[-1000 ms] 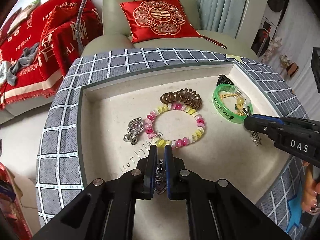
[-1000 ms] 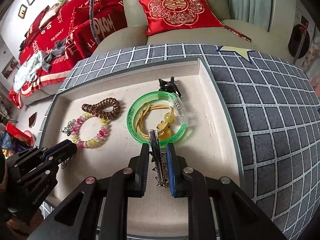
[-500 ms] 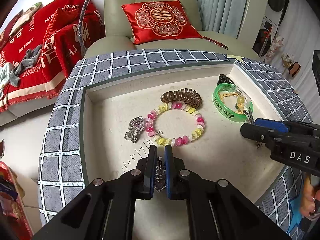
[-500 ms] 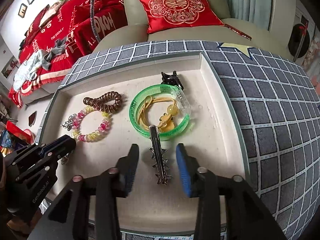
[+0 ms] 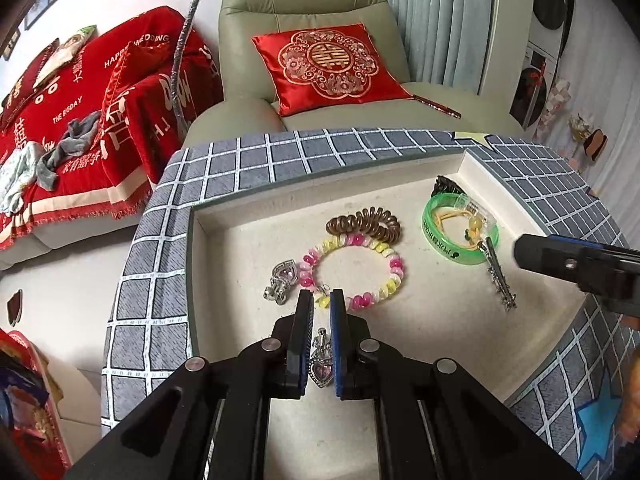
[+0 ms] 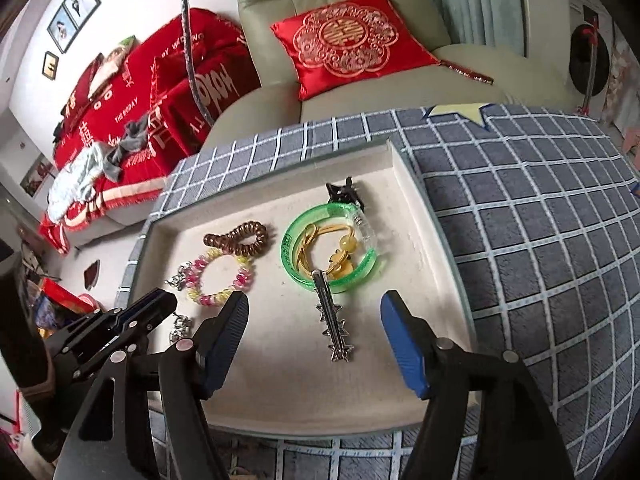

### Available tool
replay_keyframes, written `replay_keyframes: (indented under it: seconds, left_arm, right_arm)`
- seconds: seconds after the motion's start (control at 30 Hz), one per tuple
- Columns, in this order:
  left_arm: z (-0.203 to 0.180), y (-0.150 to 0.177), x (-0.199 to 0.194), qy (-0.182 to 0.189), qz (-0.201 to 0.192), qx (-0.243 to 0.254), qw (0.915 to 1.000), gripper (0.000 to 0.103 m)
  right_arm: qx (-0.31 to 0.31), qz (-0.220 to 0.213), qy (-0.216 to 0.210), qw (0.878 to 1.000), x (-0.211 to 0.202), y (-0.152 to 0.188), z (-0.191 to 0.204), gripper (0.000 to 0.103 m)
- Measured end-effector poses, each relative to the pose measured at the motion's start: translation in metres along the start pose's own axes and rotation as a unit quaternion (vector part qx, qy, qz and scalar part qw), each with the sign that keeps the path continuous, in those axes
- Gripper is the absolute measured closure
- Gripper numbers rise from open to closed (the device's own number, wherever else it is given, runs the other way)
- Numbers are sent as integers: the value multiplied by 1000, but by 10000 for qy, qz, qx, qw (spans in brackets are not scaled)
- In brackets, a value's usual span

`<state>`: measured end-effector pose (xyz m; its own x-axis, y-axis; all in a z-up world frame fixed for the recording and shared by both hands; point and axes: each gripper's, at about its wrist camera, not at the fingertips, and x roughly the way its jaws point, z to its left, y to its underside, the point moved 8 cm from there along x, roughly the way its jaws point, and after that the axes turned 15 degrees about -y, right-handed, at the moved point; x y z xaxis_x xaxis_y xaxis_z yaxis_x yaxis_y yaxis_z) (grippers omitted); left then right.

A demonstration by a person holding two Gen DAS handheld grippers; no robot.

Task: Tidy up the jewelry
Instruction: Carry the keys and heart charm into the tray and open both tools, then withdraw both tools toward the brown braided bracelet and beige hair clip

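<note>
A grey checked cloth (image 6: 540, 240) covered the table, and on it sat a shallow cream tray (image 6: 416, 200) holding the jewelry. Behind it stood a pale green armchair (image 5: 304, 4) with a red embroidered cushion (image 5: 328, 66).

In the right wrist view, a green bangle (image 6: 294, 268) lay just above the tray's middle, with yellow cord and beads inside its ring and a black claw clip (image 6: 344, 194) touching it at 12 o'clock. At 9 o'clock from the bangle lay a brown coil hair tie (image 6: 236, 238), and touching that at 7 o'clock, a pink-and-yellow bead bracelet (image 6: 220, 276). A silver star hair clip (image 6: 332, 320) lay flat on the tray, its top end resting on the bangle's 6 o'clock rim.

The right gripper (image 6: 314, 312) hung over that clip with its jaws spreading wider, the clip lying free between them, touched by neither pad.

The left gripper (image 5: 320, 304) was clenched on a silver heart pendant (image 5: 321, 366) with a pink stone, at 6 o'clock from the bracelet. A matching silver pendant (image 5: 280, 282) lay at the bracelet's 9 o'clock.
</note>
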<state>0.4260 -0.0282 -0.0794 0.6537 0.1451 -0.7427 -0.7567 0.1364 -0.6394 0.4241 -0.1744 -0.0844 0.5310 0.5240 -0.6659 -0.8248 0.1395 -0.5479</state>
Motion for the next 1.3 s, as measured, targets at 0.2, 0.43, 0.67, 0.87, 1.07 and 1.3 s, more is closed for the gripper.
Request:
replay_keyframes:
  seconds: [0.2, 0.43, 0.67, 0.87, 1.07, 1.3]
  left_arm:
    - [1, -3, -5, 66, -29, -80, 9999, 80]
    - [4, -4, -10, 107, -51, -145, 9998, 80]
    - [14, -5, -12, 88, -12, -302, 9995, 33]
    - [21, -11, -19, -142, -241, -343, 9990, 0]
    - [23, -6, -26, -259, -313, -252, 9989, 0]
    - [27, 7, -40, -295, -264, -298, 9988, 0]
  right_arm:
    - [69, -123, -37, 9999, -16, 0, 1, 30]
    - [19, -132, 35, 9999, -21, 4, 2, 24]
    - [-71, -235, 214, 9995, -32, 2, 3, 24]
    - [-51, -309, 380, 9988, -39, 2, -2, 22]
    - [-32, -558, 350, 9978, -45, 4, -2, 0]
    - [-186, -356, 427, 9983, -52, 11, 6, 0]
